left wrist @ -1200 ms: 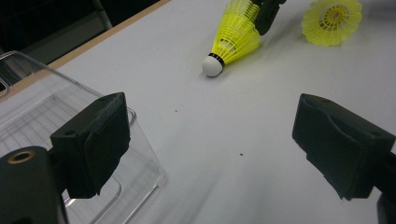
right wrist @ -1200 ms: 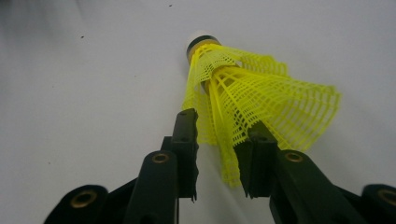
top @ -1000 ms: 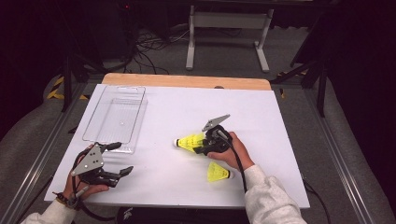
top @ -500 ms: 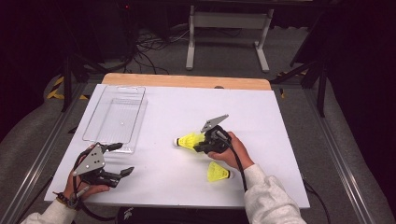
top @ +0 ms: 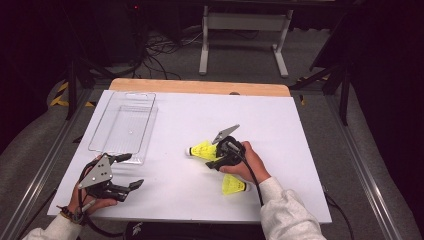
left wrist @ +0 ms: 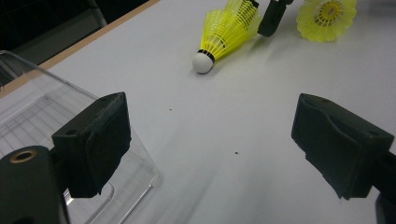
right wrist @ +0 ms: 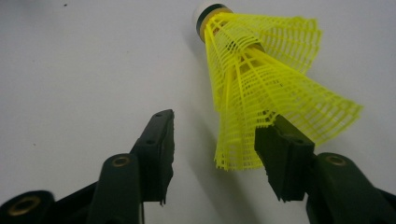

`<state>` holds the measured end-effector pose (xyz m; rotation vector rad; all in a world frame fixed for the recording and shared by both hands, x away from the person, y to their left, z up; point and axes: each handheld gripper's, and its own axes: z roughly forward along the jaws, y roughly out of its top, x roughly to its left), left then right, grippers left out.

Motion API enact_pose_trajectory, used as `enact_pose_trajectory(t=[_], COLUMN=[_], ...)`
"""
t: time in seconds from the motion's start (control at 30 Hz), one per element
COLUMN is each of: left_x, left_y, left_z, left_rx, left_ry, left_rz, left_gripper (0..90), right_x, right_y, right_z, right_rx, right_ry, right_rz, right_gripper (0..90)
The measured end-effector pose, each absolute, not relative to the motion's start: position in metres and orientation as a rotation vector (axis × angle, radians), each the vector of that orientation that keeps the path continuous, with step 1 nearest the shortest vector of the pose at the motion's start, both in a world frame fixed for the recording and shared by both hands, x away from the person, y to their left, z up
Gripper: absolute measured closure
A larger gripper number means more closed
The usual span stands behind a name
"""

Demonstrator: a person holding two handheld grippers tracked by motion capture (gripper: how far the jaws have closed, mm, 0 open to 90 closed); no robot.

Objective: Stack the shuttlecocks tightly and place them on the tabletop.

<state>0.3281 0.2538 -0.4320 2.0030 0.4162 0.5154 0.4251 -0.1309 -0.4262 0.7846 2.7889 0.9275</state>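
Note:
A yellow shuttlecock (top: 202, 150) (right wrist: 261, 88) lies on its side on the white table (top: 300, 130), its white cork pointing left. My right gripper (top: 210, 159) (right wrist: 215, 149) is at its skirt end and stands open. Its jaws have just been opening, with the crumpled skirt edge between them and close to the right-hand jaw. A second yellow shuttlecock (top: 233, 185) (left wrist: 327, 16) lies just in front of the right hand. My left gripper (top: 136, 170) (left wrist: 217, 144) rests open at the near left with nothing between its jaws, beside the clear tray's (top: 148, 131) near corner.
The clear plastic tray (left wrist: 135, 154) holds nothing and sits at the table's left side. A wooden strip (top: 200, 86) runs along the far edge. Cables and a metal stand are on the floor beyond.

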Motion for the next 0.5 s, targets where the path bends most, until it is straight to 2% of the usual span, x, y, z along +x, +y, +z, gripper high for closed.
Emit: enact_pose_trajectory(t=[0.2, 0.33, 0.5], left_x=[0.3282, 0.3287, 0.3287], left_y=[0.2541, 0.2543, 0.254], left_z=[-0.432, -0.4322, -0.4324], left_rx=[2.003, 2.004, 2.009], left_ry=[0.418, 0.421, 0.421], left_rz=[0.516, 0.512, 0.51], left_gripper=[12.7, 12.7, 12.7], right_x=[0.4239, 0.4222, 0.4196], right_y=[-0.1321, -0.1338, -0.1335], right_z=[-0.4246, -0.4212, -0.4188], right_rx=[0.795, 0.775, 0.727], right_ry=[2.769, 2.778, 2.809], right_rz=[0.918, 0.92, 0.902], right_gripper=[46.8, 67.7, 81.9])
